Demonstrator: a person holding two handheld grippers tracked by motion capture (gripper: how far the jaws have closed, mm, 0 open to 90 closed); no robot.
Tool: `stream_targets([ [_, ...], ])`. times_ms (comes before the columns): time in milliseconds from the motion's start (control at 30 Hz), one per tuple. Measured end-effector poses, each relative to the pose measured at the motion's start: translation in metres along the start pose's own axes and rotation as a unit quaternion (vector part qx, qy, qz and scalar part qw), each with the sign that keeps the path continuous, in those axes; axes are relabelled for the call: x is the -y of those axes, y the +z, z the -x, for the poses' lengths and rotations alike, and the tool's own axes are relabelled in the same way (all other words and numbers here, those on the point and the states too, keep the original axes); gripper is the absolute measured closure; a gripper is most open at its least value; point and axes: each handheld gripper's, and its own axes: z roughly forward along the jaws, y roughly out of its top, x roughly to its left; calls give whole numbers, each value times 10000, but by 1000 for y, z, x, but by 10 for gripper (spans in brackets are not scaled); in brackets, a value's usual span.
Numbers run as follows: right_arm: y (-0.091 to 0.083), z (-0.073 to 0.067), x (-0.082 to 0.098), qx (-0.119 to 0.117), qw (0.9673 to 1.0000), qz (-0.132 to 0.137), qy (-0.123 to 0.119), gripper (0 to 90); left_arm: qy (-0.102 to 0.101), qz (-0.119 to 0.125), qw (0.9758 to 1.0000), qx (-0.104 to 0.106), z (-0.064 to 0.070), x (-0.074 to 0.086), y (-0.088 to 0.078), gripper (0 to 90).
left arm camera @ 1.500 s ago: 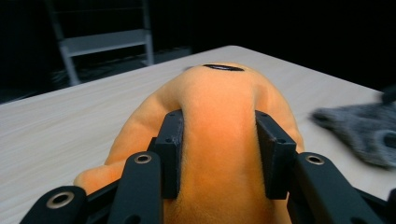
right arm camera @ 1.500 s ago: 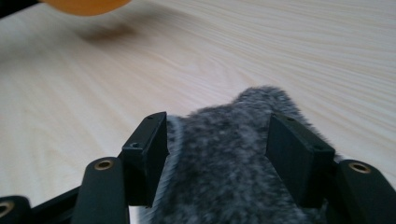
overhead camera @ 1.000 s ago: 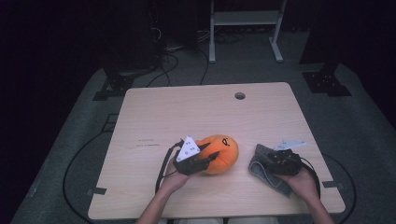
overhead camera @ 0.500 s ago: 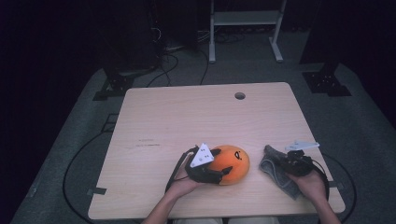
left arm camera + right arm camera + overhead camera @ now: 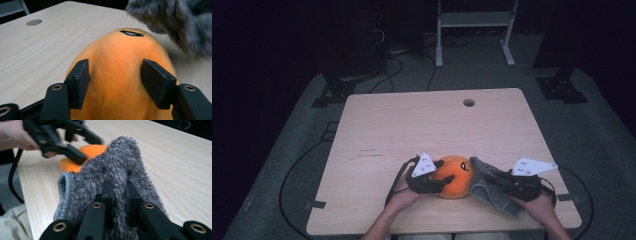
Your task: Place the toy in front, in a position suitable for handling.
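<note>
— Where is the orange plush sitting?
— At six o'clock on the table, with the left gripper closing partway around it.
— And the right gripper?
— At its three o'clock, pinching the grey fuzzy cloth tight, touching the plush.
</note>
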Motion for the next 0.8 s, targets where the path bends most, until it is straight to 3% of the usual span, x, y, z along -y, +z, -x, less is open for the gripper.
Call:
stream_targets([
  [67,15,-9,-2,-50,9996,-170,-220,785,32,-10,10000,6,1,-1,1,412],
  [100,24,-12,-2,55,9992,-247,-303,747,81,-32,9999,-53,2,-1,2,421],
  [133,29,-13,-2,134,9990,-283,-313,712,77,-33,9999,-86,3,0,4,426],
  [200,39,-15,-3,277,9979,-468,-340,621,284,12,9995,-127,5,1,4,436],
  [233,41,-15,-4,328,9977,-485,-331,601,384,12,9992,-141,6,1,4,440],
  [300,42,-16,-5,411,9974,-475,-361,593,402,-21,9991,-118,7,0,5,451],
  [367,42,-17,-2,515,9972,-379,-384,673,407,-52,9991,-88,7,-1,6,454],
  [467,43,-10,3,430,9986,-245,-159,772,394,-55,9992,-86,5,-1,5,454],
  [567,41,-6,6,417,9989,-215,-96,797,368,-46,9993,-39,3,0,4,451],
  [667,37,-3,8,602,9976,-335,-92,803,366,-77,9993,-45,1,0,3,437],
  [733,36,4,12,717,9963,-474,32,805,315,-42,9995,-26,0,1,3,436],
  [800,34,7,15,679,9965,-472,144,805,308,-39,9995,-19,0,2,3,435],
])
